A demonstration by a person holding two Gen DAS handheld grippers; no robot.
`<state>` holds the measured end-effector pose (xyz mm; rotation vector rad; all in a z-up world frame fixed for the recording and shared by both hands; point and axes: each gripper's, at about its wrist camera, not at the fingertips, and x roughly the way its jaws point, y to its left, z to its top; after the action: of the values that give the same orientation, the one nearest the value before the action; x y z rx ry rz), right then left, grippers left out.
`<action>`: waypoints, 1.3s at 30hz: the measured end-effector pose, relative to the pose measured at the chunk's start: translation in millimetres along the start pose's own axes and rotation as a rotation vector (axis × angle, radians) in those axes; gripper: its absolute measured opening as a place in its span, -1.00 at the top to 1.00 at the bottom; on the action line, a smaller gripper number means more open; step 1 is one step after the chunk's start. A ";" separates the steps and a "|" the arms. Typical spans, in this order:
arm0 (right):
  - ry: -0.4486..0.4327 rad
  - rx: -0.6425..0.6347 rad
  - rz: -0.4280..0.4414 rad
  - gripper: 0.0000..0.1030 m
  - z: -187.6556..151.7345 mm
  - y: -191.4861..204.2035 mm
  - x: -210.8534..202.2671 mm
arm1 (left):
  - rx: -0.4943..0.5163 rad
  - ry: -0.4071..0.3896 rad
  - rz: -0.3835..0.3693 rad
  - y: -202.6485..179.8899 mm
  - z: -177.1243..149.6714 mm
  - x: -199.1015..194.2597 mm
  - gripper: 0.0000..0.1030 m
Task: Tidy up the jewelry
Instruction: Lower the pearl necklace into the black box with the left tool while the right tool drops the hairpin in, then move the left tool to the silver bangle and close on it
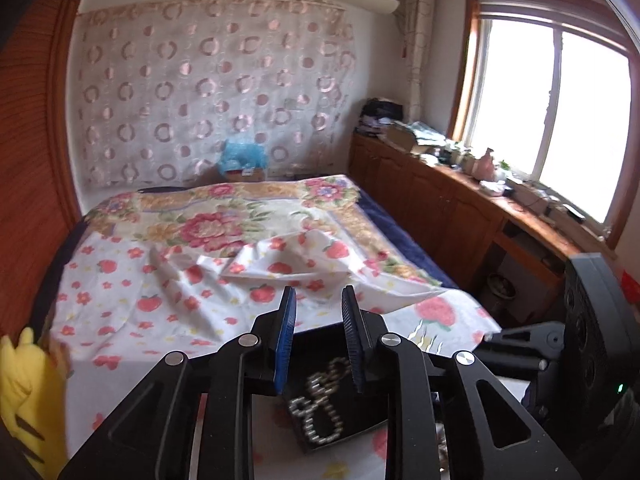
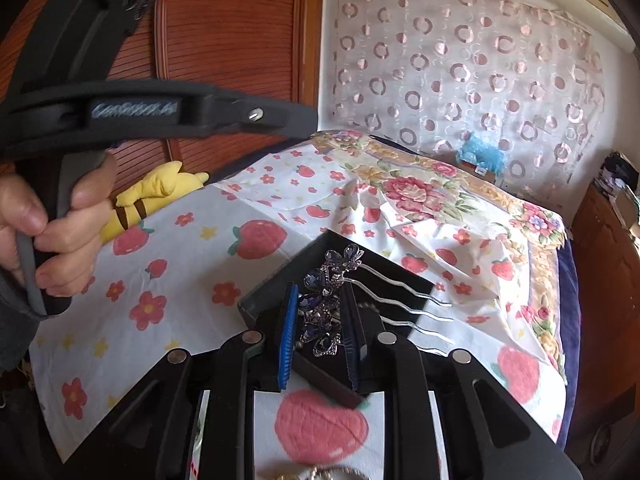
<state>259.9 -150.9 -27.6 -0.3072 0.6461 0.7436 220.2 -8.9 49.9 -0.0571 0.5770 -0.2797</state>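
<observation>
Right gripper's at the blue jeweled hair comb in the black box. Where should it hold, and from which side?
Grip the hair comb across its jeweled head, coming from the near side along the gripper's line. The right gripper already has a pad on each side of that head. The head is the bulkiest part; the thin wavy prongs point away to the right, past the black box edge, and look slippery.

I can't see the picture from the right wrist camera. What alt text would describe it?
The right gripper grips a purple jewelled hair comb with wavy silver prongs above a black open box on a strawberry-print bedsheet. At left, a hand holds the other black gripper's handle, near a yellow plush toy.
</observation>
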 end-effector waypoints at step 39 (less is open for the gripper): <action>0.129 0.267 -0.180 0.26 -156.0 -50.1 -66.2 | 0.184 0.277 -0.158 -85.6 -97.8 43.8 0.56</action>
<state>191.1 -295.2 -102.9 -0.1650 0.8193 0.4612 180.9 -100.8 -44.0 0.1159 0.8207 -0.4976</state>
